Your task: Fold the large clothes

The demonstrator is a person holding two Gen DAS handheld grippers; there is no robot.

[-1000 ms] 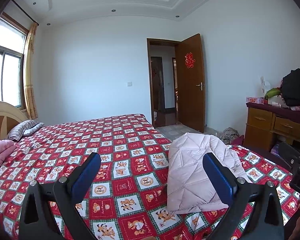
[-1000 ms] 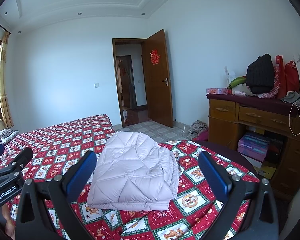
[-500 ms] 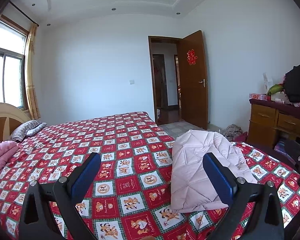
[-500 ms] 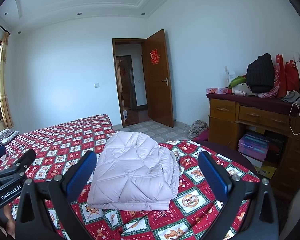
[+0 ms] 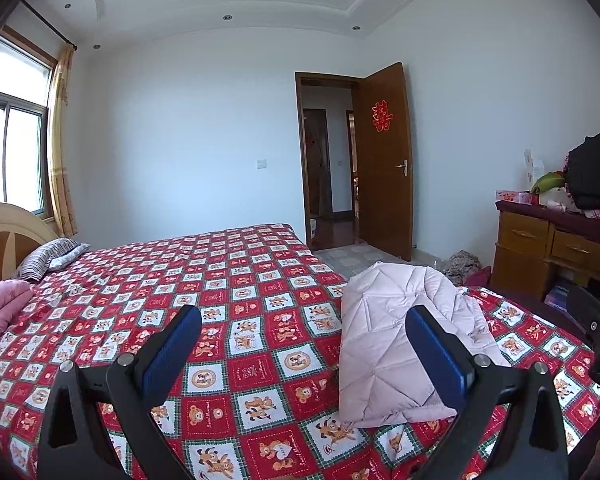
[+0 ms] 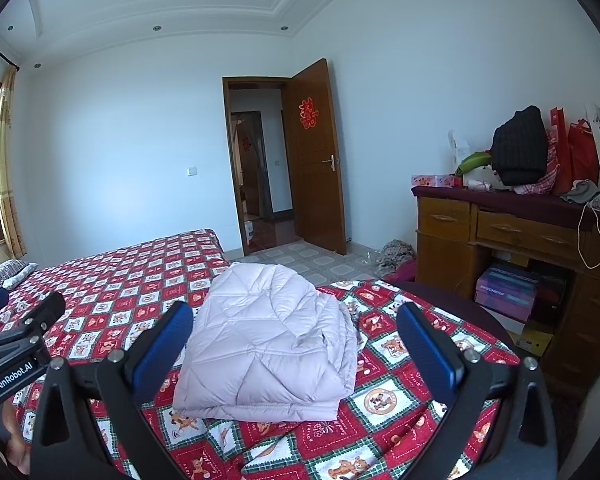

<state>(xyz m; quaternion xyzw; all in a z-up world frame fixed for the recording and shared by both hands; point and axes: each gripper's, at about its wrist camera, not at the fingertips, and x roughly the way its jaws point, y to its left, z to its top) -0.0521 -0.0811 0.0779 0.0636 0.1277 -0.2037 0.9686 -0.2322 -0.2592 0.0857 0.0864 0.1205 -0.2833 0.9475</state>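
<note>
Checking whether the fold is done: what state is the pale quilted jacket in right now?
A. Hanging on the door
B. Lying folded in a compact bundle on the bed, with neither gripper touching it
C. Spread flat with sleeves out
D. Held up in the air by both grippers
B: the jacket sits as a folded bundle on the bedspread, and both the left gripper and the right gripper are open, clear of it.

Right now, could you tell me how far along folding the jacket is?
The pale quilted jacket already lies folded into a compact stack on the bedspread. Nothing is in hand: the left tool and right tool are open, off it. No further garment to fold shows.
</note>
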